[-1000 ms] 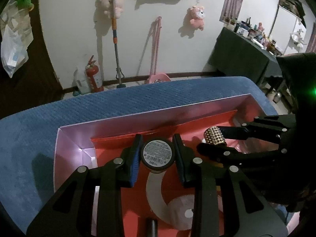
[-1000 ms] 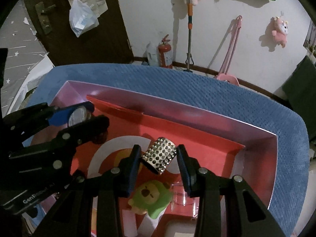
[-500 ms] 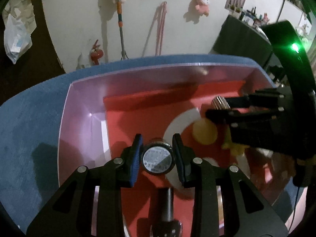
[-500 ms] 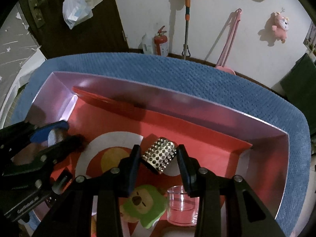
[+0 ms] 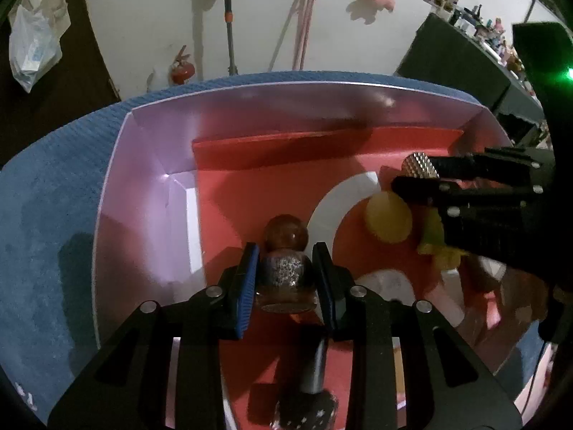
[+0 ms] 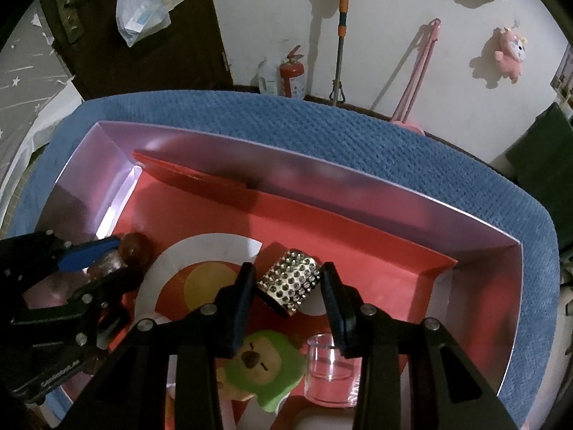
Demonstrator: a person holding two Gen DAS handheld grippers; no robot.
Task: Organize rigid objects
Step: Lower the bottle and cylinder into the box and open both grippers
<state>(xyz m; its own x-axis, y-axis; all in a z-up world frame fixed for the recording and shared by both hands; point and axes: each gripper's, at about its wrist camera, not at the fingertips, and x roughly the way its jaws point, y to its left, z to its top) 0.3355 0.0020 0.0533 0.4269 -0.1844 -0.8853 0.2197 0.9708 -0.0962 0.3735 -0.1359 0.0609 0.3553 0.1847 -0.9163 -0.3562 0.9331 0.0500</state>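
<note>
From the left wrist, the left tongs point(image 5: 286, 272) are clamped on a small glittery bottle point(image 5: 284, 279) with a brown round cap, low over the red floor near the left wall of the pink box point(image 5: 150, 165) on the blue-covered surface. From the right wrist, the right tongs point(image 6: 288, 286) are clamped on a studded metallic cylinder point(image 6: 290, 282), tilted, above the box's middle, with a green plush toy point(image 6: 265, 369) and a clear cup point(image 6: 329, 372) lying below them.
</note>
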